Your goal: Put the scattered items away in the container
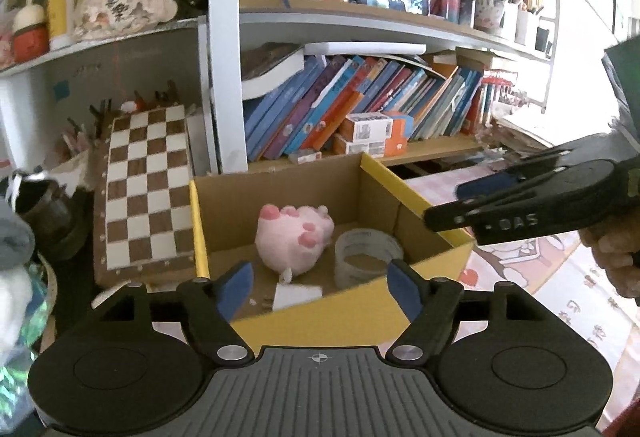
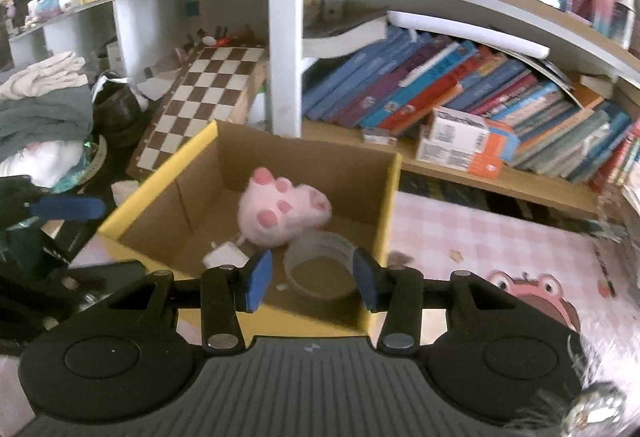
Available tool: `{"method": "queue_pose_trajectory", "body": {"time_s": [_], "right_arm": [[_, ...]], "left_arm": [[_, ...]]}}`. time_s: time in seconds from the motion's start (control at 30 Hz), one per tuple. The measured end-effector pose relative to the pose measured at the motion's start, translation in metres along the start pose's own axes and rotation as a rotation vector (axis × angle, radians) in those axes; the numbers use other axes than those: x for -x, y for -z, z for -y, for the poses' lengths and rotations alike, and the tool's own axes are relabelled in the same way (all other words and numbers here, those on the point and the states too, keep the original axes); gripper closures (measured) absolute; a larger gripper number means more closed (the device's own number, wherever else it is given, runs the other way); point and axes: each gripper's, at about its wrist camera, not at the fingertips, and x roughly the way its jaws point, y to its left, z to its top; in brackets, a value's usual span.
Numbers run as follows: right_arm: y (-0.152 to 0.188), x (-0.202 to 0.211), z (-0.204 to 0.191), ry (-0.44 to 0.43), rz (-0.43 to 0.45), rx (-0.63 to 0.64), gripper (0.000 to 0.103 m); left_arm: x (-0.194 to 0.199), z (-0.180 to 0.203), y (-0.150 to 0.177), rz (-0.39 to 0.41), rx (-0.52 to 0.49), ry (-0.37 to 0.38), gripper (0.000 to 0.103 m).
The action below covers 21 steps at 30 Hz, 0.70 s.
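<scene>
A cardboard box (image 1: 280,321) with a yellow rim stands open on the table. Inside it lie a pink plush toy (image 1: 294,237), a grey tape roll (image 1: 368,255) and a white tag (image 1: 296,295). My left gripper (image 1: 320,287) hovers at the box's near rim, open and holding nothing. My right gripper (image 1: 444,205) reaches in from the right over the box's right wall. In the right wrist view the box (image 2: 304,321), the plush toy (image 2: 280,211) and the tape roll (image 2: 320,265) show again, with my right gripper (image 2: 311,281) open and bare above the tape roll.
A chessboard (image 1: 146,189) leans behind the box on the left. Shelves of books (image 1: 360,105) and small orange-and-white cartons (image 1: 376,135) rise behind it. A pink checked cloth (image 2: 480,237) covers the table to the right. Clothes (image 2: 40,109) are piled at the left.
</scene>
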Motion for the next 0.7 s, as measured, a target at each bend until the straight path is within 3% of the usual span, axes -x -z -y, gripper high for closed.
{"method": "queue_pose_trajectory", "body": {"time_s": [0.7], "right_arm": [[0.096,0.044,0.019,0.108,-0.104,-0.129,0.058]], "left_arm": [[0.016,0.031,0.049,-0.116,0.033,0.028,0.025]]}}
